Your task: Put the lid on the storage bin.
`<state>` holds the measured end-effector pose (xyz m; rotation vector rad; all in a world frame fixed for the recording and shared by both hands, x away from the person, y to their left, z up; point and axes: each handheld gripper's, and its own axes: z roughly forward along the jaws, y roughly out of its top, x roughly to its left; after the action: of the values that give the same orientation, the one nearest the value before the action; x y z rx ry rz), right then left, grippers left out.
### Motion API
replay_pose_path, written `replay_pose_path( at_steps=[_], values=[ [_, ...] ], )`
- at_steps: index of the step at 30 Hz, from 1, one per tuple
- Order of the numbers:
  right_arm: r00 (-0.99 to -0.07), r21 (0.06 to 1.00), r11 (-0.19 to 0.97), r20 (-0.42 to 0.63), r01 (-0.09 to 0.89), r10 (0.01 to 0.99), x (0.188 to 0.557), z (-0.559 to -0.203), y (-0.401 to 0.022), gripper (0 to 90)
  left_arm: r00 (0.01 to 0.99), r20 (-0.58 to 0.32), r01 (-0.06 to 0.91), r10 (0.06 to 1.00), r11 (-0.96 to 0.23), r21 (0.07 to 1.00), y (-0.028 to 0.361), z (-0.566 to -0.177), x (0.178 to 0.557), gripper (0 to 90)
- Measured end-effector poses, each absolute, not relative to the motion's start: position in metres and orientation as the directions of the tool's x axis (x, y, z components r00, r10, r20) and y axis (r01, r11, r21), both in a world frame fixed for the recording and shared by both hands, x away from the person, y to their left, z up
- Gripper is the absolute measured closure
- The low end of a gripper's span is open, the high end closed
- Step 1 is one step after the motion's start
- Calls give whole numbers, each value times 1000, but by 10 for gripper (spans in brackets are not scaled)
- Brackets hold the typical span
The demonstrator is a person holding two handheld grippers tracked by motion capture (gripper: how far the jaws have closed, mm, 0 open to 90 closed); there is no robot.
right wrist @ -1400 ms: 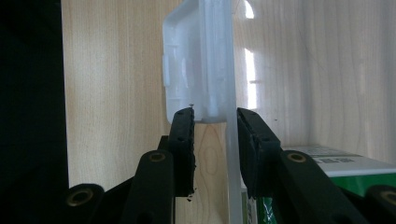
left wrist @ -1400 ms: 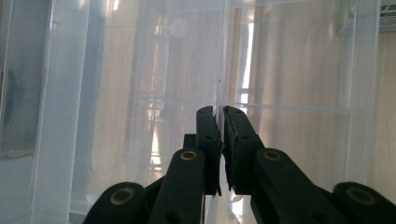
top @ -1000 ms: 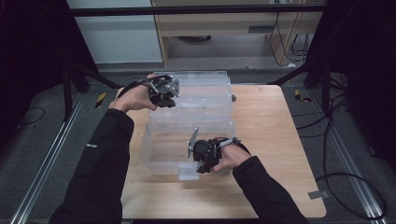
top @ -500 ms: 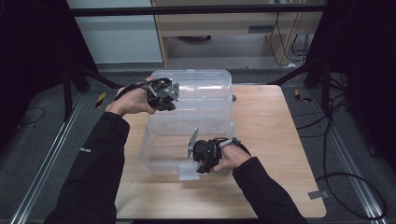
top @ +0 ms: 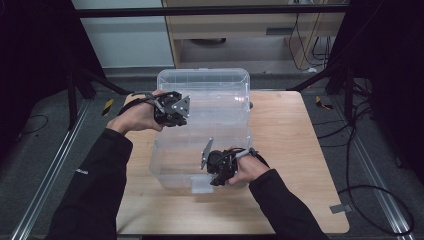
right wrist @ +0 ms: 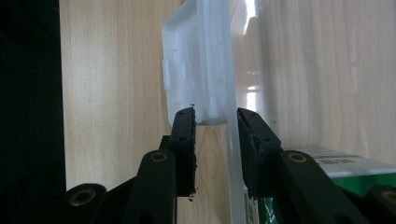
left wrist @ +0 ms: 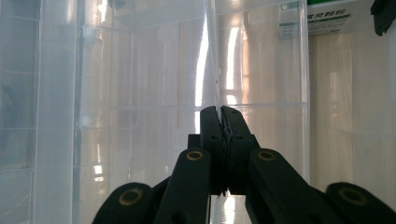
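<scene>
Lid (top: 202, 95) raised, pinched in left gripper (top: 172, 111)

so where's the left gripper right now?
High view: the left gripper is at the left wall of the clear plastic bin on the wooden table, jaws pinched shut on that thin wall.

You have one clear plastic box (top: 210, 100) on one wooden table (top: 295, 150). Two tongs are at it: the left tongs (top: 175, 112) and the right tongs (top: 212, 172). One green-and-white label (right wrist: 345, 175) shows on the box.
</scene>
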<state>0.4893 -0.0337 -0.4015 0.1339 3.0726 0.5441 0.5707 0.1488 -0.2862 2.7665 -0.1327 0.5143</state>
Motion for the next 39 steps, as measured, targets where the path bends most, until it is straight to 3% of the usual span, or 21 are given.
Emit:
replay_pose_path(
  at_steps=[23, 26, 27, 39],
  values=[
    [-997, 366, 928, -15, 66, 77, 487, -402, -36, 691, 932, 360, -162, -38, -933, 321, 153, -291, 545, 886],
    [-997, 366, 928, -13, 67, 77, 487, -402, -36, 692, 925, 371, -194, -85, -945, 265, 153, -287, 544, 886],
    [-997, 366, 928, -13, 67, 77, 487, -402, -36, 692, 934, 356, -162, -40, -934, 320, 153, -292, 541, 885],
    [-996, 373, 925, -15, 71, 83, 486, -403, -37, 690, 944, 330, -141, -22, -930, 340, 157, -298, 529, 885]
  ],
)
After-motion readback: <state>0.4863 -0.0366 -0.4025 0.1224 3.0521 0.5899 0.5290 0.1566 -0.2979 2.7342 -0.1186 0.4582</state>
